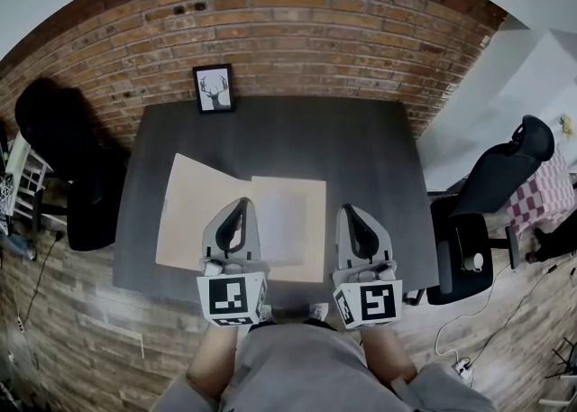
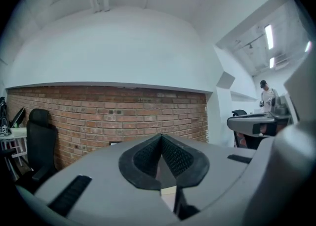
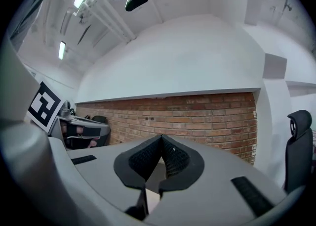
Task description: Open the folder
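The folder [image 1: 191, 214] lies on the near half of the dark table [image 1: 361, 153] and reads as open: its tan cover is swung out to the left, baring a pale sheet [image 1: 284, 221] on the right-hand leaf. That would explain why neither tool is on it. The left gripper [image 1: 238, 205] and the right gripper [image 1: 353, 212] are held level above the table's near edge, close to the person's body, pointing toward the brick wall rather than down at the paper. In each gripper view the ribbed pads meet tip to tip with nothing between them — pressed together and empty, as suits hands with no grip left to make. A framed deer print [image 1: 214, 88] stands at the far edge, well apart from the folder.
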`<control>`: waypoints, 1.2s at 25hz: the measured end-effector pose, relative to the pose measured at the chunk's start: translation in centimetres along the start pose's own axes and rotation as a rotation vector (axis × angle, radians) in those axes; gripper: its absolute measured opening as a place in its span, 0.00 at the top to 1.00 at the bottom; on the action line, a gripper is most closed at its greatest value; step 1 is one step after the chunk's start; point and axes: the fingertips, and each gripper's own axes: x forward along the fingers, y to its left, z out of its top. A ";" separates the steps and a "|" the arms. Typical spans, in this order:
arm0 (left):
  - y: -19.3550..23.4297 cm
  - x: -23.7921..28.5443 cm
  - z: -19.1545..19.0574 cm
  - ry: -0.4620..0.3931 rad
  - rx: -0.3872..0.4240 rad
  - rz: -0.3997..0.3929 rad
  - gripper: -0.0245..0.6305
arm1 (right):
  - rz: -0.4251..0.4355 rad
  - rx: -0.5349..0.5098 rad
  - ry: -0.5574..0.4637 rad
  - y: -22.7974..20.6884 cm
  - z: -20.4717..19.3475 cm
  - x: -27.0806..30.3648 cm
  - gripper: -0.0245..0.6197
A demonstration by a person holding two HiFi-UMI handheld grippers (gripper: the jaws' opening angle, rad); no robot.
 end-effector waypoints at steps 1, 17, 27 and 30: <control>0.0 0.0 0.1 -0.001 0.000 0.000 0.96 | -0.004 0.004 0.000 0.0 -0.1 -0.1 0.96; -0.2 -0.3 0.1 -0.010 -0.007 -0.001 0.96 | -0.009 0.014 0.001 -0.1 -0.7 -0.2 0.96; -0.3 -0.3 0.1 -0.011 -0.008 0.000 0.96 | -0.012 0.011 0.006 -0.1 -0.8 -0.4 0.96; -0.3 -0.3 0.0 -0.010 -0.009 0.001 0.96 | -0.013 0.010 0.008 -0.2 -0.9 -0.4 0.96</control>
